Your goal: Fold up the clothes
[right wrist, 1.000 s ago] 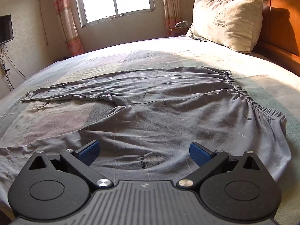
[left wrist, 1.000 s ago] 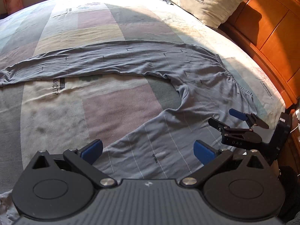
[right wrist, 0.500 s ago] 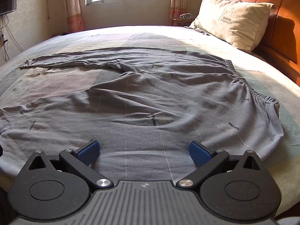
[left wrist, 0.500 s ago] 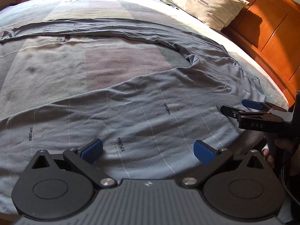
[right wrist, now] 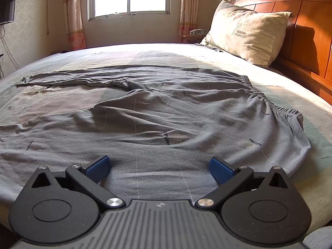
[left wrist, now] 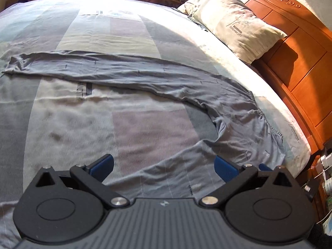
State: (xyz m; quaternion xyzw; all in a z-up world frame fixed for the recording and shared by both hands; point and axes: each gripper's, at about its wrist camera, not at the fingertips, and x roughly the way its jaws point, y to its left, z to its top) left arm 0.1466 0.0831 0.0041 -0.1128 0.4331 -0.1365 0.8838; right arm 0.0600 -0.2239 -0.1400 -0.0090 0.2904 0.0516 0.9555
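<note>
Folding hadn't started as far as we could judge: the grey trousers [right wrist: 166, 108] lay spread flat on the bed [right wrist: 290, 87], both legs splayed apart in a V, no fold made yet. The waistband [right wrist: 276, 108] sat toward the headboard side, near the pillow [right wrist: 247, 35] end; the far leg [left wrist: 103, 70] ran across the bed's middle toward the foot end, and the near leg [right wrist: 51, 137] ran along the near edge. Everything was left: bring one leg over the other, then fold lengthwise. We saw the left gripper [left wrist: 164, 166] with its blue pads wide apart, holding nothing, hovering at the near edge over the near leg's thigh area. The right gripper [right wrist: 159, 167] was likewise spread with nothing between its pads, low over the near leg just inside the near edge, cloth directly ahead and under its pads; contact we couldn't confirm. Our guess: grab the near leg's edge next.
</note>
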